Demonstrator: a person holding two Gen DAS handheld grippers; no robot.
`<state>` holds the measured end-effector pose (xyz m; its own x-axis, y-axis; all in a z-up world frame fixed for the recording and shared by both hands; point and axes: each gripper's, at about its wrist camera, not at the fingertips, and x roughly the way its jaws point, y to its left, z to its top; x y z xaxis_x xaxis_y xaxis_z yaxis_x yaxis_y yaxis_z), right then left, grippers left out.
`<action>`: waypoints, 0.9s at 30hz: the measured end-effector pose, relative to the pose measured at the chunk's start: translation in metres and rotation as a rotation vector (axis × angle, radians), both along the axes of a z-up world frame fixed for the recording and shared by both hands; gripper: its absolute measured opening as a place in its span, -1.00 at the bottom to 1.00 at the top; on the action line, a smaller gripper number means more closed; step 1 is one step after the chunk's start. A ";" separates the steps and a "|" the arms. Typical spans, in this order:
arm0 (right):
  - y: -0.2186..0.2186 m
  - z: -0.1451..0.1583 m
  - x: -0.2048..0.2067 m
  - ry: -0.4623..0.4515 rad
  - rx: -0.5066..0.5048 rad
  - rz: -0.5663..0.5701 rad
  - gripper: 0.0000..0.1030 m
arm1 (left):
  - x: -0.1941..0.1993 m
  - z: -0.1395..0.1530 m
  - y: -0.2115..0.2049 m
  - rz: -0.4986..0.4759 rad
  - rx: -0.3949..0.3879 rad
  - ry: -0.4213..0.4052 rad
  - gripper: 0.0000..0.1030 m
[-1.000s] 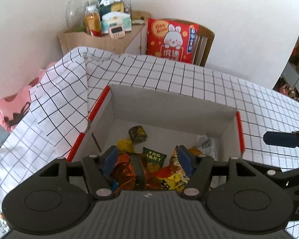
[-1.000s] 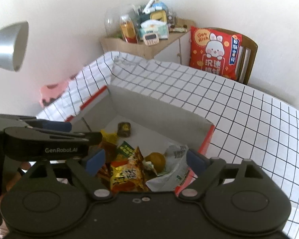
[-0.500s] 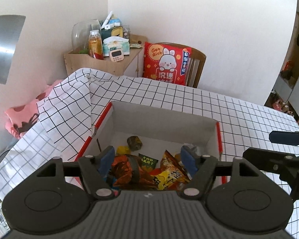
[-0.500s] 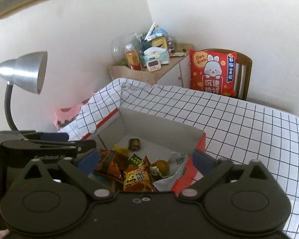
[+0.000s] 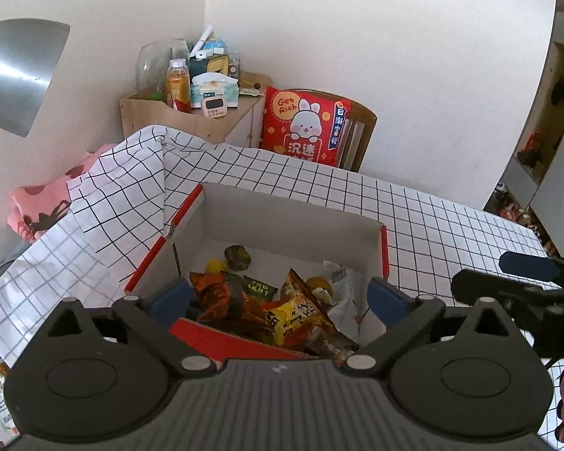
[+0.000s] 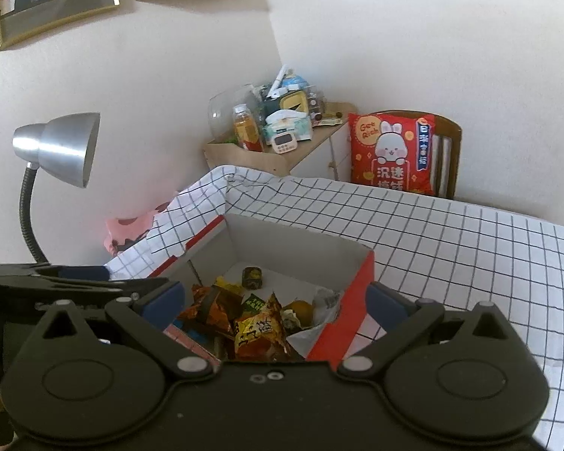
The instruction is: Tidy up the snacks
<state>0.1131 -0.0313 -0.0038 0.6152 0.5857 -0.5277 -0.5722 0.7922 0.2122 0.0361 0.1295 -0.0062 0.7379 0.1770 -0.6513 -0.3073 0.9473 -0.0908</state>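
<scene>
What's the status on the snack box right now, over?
Left gripper opening, empty. Right gripper open, empty. Snacks piled in the box. Nothing blocking.

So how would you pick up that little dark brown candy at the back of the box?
Come from straight above. The small dark candy lies alone on the bare box floor, apart from the pile of snack bags, so fingers fit on either side. Pinch its short, blocky body across the middle, probably with the left gripper, whose jaws are opening with nothing between them.
</scene>
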 end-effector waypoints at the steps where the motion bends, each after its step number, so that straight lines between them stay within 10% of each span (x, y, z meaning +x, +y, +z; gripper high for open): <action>1: -0.001 0.000 -0.001 -0.001 0.003 -0.010 0.99 | -0.002 0.000 -0.001 0.001 0.004 -0.002 0.97; 27: -0.015 -0.004 -0.024 -0.034 -0.012 -0.097 0.99 | -0.021 0.006 -0.023 -0.015 0.055 -0.026 0.97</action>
